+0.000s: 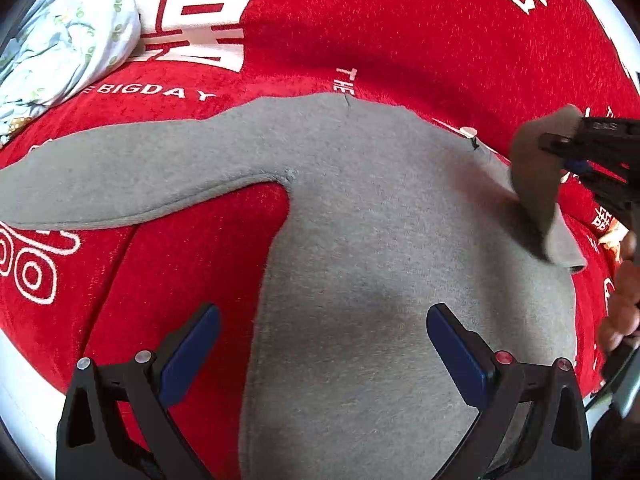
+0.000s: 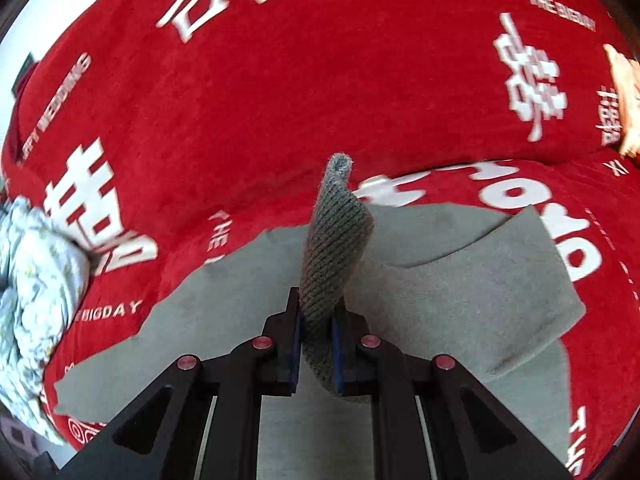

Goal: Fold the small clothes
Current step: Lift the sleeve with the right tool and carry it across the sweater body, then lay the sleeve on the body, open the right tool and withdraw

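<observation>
The right claw point(image 2: 316, 344) pinches the ribbed cuff point(image 2: 334, 248) of the grey top point(image 1: 360, 240); the left claw point(image 1: 322, 344) hangs wide open above it, holding nothing.

1. The gray garment point(image 1: 360, 240) I'm working on is soft, matt, fleecy knit cloth.
2. Its cuff point(image 2: 334, 248) is coarser ribbed knit (the ridges show plainly in my right view).
3. The red cover point(image 1: 400, 40) under it looks plush, velvety, with flat white print.
4. The floral bundle point(image 1: 68, 36) is thin, smooth woven cloth.
5. My left gripper point(image 1: 322, 344) is matt black plastic with blue rubbery pads and shiny metal rivets.
</observation>
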`<state>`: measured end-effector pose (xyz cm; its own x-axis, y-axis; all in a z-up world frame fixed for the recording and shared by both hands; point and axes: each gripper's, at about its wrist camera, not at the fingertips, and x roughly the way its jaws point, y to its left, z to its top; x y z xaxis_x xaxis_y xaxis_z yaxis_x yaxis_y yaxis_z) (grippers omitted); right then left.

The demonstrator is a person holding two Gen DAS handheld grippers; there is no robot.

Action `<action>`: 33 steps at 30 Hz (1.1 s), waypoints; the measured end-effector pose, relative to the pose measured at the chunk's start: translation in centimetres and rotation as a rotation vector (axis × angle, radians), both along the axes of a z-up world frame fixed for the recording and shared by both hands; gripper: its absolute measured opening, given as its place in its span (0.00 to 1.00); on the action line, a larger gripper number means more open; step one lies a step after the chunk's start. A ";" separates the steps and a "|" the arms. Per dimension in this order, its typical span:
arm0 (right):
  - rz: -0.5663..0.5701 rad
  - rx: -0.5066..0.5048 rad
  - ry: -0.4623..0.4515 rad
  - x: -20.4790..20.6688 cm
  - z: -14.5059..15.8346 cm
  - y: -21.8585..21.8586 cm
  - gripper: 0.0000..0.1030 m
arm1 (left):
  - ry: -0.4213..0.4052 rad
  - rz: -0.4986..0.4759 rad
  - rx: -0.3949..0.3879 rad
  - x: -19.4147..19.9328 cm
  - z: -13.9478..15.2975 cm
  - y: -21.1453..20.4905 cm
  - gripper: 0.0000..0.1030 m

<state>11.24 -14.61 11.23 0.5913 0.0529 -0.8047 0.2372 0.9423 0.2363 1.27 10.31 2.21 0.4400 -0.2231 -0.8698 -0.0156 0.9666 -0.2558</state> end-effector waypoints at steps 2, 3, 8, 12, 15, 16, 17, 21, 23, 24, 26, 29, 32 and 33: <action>0.027 0.004 0.010 0.5 -0.4 1.5 0.13 | -0.007 0.004 -0.001 -0.1 0.3 0.2 1.00; 0.039 0.007 0.014 0.6 -0.6 2.1 0.13 | -0.008 0.004 -0.001 -0.2 0.4 0.3 1.00; 0.096 0.009 0.027 1.0 -1.1 5.0 0.13 | -0.011 0.015 -0.006 -0.4 0.6 0.9 1.00; 0.129 0.004 0.042 1.3 -1.9 6.7 0.13 | -0.013 0.026 -0.016 -0.5 0.6 1.5 1.00; 0.154 0.009 0.061 1.6 -2.7 7.7 0.13 | -0.016 0.032 -0.019 -0.7 0.6 1.9 1.00; 0.162 0.009 0.068 1.7 -3.0 8.0 0.13 | -0.015 0.036 -0.020 -0.7 0.6 2.1 1.00; 0.166 0.007 0.074 1.8 -3.3 8.4 0.13 | -0.014 0.039 -0.021 -0.7 0.5 2.2 1.00; 0.184 -0.001 0.111 2.6 -5.0 9.7 0.13 | -0.011 0.053 -0.022 -0.7 0.5 2.6 1.00; 0.189 -0.005 0.127 2.7 -5.9 10.2 0.13 | -0.010 0.058 -0.022 -0.8 0.4 2.7 1.00; 0.193 -0.011 0.133 2.8 -6.3 10.5 0.13 | -0.008 0.061 -0.024 -0.8 0.4 2.8 1.00; 0.200 -0.021 0.147 3.0 -7.1 10.9 0.13 | -0.004 0.065 -0.024 -0.7 0.4 2.9 1.00; 0.217 -0.020 0.157 3.2 -8.1 11.3 0.18 | -0.002 0.071 -0.021 -0.8 0.3 3.1 1.00; 0.283 -0.014 0.152 2.9 -8.3 12.4 0.36 | 0.002 0.079 -0.025 -0.8 0.3 3.1 1.00; 0.324 0.007 0.150 2.8 -8.1 12.9 0.48 | 0.003 0.082 -0.023 -0.7 0.3 3.0 1.00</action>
